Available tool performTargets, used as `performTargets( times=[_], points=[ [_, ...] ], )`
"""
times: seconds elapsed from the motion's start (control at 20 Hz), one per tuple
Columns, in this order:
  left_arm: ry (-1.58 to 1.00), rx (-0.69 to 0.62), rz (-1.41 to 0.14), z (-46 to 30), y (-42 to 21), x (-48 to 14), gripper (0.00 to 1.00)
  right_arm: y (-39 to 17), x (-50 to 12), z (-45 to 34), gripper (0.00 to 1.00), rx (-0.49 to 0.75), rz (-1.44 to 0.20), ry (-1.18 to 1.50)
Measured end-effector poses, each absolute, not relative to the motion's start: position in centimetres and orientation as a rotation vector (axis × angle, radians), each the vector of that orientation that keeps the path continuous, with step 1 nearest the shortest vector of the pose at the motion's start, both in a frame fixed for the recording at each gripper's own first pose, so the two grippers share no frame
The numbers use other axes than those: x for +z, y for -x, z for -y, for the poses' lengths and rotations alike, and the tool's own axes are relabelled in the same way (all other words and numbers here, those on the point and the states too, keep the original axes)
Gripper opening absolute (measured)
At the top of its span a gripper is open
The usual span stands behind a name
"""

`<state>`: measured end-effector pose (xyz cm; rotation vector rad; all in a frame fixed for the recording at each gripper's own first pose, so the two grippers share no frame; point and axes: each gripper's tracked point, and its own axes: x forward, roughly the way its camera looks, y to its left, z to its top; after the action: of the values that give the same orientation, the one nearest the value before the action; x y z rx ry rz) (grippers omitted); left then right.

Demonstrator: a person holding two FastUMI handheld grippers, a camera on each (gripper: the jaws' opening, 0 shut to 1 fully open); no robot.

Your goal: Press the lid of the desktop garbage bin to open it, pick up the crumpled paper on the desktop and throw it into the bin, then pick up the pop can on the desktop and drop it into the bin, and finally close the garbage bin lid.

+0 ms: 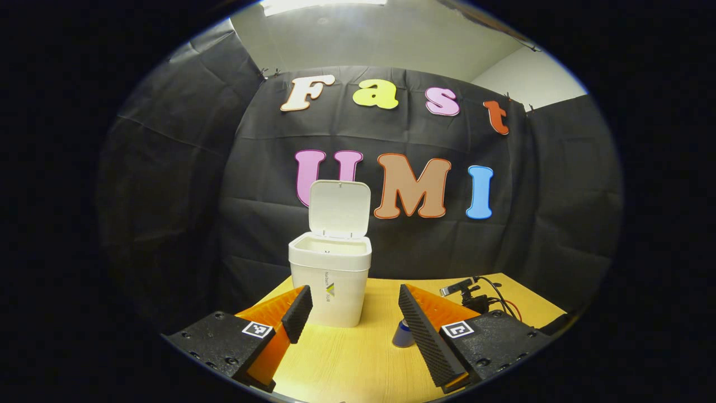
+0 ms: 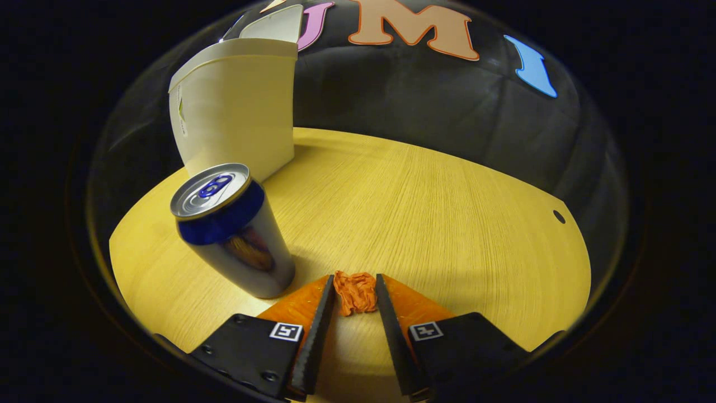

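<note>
While pinched, crumpled paper (image 2: 356,292) sits between right hand-held gripper (image 2: 356,294) fingers.

**Two gripper cameras, one high and back, one low and close**

The left gripper view looked level across the table (image 1: 358,358) toward the booth wall, standing back from the bin (image 1: 330,280). The right gripper view sat low, tilted down at the tabletop, close to the can (image 2: 232,229). Both views shared bin, can and table.
</note>
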<state>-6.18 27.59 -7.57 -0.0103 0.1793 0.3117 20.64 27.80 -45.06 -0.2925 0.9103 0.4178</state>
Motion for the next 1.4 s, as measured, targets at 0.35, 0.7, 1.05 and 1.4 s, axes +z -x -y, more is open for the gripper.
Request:
performTargets(
  times=[0.35, 0.7, 1.05, 1.4],
  points=[
    [0.027, 0.281, -0.162, -26.6, 5.4, -7.3, 0.93, -20.4, -39.9, -27.7, 0.37, 0.433, -0.81, 0.232],
    [0.054, 0.223, -0.134, -24.6, 4.2, -6.9, 0.93, -22.6, -24.5, -30.6, 0.36, 0.512, -0.496, 0.078],
    [0.065, 0.213, -0.113, -25.3, 4.6, -6.7, 0.92, -22.2, -12.8, -37.1, 0.36, 0.65, -0.279, 0.016],
    [0.066, 0.262, -0.15, -29.1, 6.7, -8.1, 0.94, -26.5, -11.9, -49.2, 0.36, 0.743, -0.289, -0.007]
  ],
)
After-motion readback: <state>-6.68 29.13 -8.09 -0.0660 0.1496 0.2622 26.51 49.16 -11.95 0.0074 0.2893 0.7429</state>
